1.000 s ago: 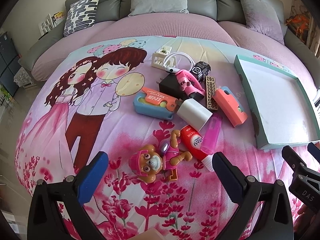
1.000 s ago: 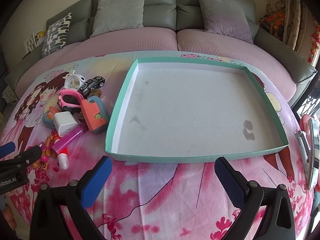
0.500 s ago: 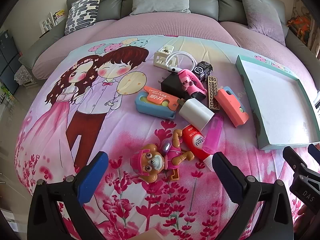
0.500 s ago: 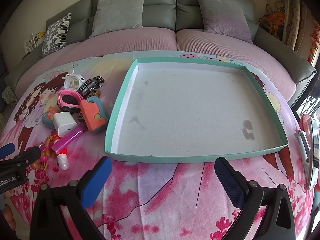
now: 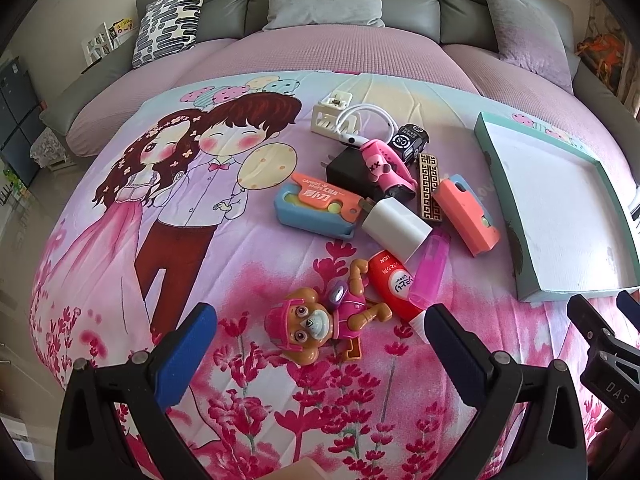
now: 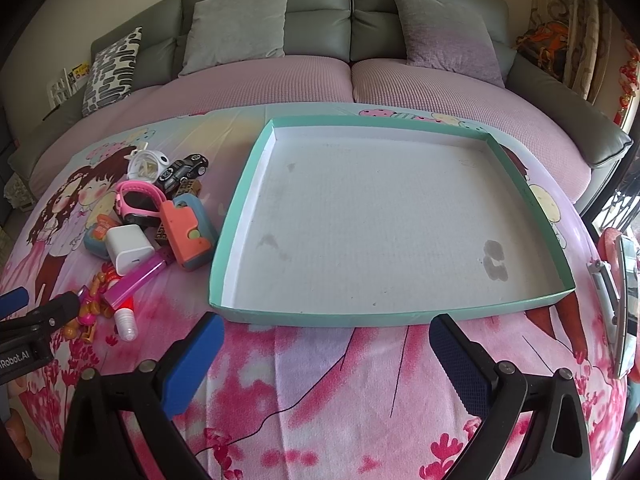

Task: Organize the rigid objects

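Behind everything runs a grey sofa (image 6: 320, 32) with cushions, and in front of it a pink cartoon-printed sheet (image 5: 180, 240) covers the surface we are working on. We judge the task barely begun: the teal tray (image 6: 532, 200) lies with nothing in it, its white floor only stained, while every rigid object sits outside it in one pile to its left. That pile holds a toy dog figure (image 5: 316, 324) nearest us, a red tube (image 5: 390, 280) touching a pink bottle (image 5: 430, 268), a white charger (image 5: 396, 228), a black charger (image 5: 352, 172), a blue-and-orange knife case (image 5: 312, 208), a coral-and-blue case (image 5: 466, 216) just beside the tray's left wall, a pink watch (image 5: 384, 168), a toy car (image 5: 408, 142), a patterned strip (image 5: 429, 188), and a white block with a cable (image 5: 332, 114) at the far side. Our left gripper (image 5: 320, 332) hovers over the dog figure with its fingers wide apart and holding nothing; our right gripper (image 6: 326, 340) hangs before the tray's near wall, fingers likewise spread and empty. So all of the sorting is left to do. For room, the sheet around the dog is bare on our near and left sides, which gives a clean way in, but the tube lies close to its right. The tray's raised rim must be cleared from above, and the two grippers sit near each other at the tray's near-left corner, so we should mind crossing paths there.
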Tool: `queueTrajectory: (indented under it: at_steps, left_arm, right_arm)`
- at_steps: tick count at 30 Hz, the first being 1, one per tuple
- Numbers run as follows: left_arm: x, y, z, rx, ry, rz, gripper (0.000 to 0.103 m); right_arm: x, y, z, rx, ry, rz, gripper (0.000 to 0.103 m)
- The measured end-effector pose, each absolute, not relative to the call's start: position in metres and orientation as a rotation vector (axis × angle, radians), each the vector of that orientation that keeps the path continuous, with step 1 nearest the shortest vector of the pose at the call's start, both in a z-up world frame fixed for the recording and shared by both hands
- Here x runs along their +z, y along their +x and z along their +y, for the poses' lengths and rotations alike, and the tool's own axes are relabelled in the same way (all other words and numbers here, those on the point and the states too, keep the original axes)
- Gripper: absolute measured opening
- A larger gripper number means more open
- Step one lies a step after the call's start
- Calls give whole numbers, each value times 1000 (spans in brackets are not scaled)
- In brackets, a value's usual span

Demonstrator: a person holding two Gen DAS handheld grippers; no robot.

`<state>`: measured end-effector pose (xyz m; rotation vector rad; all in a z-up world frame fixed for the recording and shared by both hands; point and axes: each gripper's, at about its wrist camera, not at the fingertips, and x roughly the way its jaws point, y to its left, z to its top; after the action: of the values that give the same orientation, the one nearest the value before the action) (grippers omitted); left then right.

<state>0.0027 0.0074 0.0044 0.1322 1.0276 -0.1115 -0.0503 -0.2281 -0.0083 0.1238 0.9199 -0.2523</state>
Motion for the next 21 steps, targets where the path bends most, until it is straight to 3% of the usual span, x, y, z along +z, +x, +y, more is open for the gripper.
queueTrajectory:
  at_steps: [21]
  left_arm:
    - [5,4,8,-109,132,1030,103]
  right_arm:
    - [-9,-50,-227,-251,120,923,103]
